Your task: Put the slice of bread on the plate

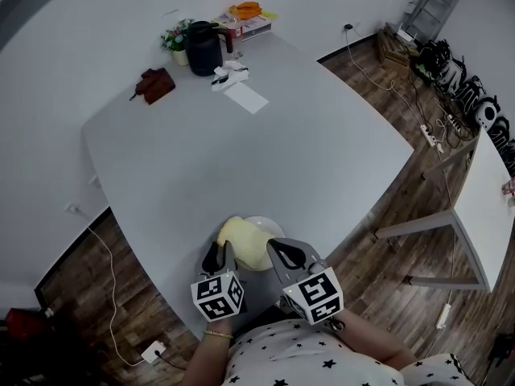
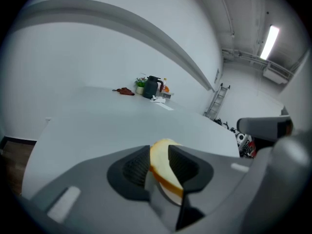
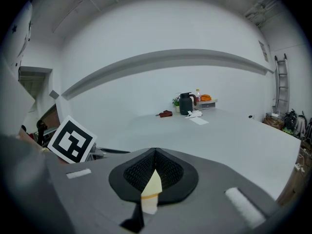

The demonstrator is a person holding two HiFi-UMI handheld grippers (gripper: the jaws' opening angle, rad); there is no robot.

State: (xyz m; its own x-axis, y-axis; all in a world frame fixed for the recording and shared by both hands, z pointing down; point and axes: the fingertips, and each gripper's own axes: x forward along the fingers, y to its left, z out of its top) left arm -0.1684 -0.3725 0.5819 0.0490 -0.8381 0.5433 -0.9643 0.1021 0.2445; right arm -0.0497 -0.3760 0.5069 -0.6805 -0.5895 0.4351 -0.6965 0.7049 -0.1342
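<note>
The yellow slice of bread (image 1: pixel 241 244) lies at the near edge of the grey table, partly over the white plate (image 1: pixel 271 226). Both grippers are at it. My left gripper (image 1: pixel 217 257) has the slice (image 2: pixel 165 175) standing between its wide-apart jaws, and the pads do not seem to press on it. My right gripper (image 1: pixel 278 252) is shut on a thin edge of the slice (image 3: pixel 151 191), which pokes out from between its closed pads (image 3: pixel 141 172). Most of the plate is hidden under the bread and the grippers.
At the table's far end stand a black jug (image 1: pixel 203 48), a small plant (image 1: pixel 175 39), a brown object (image 1: pixel 154 84), a sheet of paper (image 1: pixel 246 97) and an orange item (image 1: pixel 246 10). A second table (image 1: pixel 483 207) and cables are on the right.
</note>
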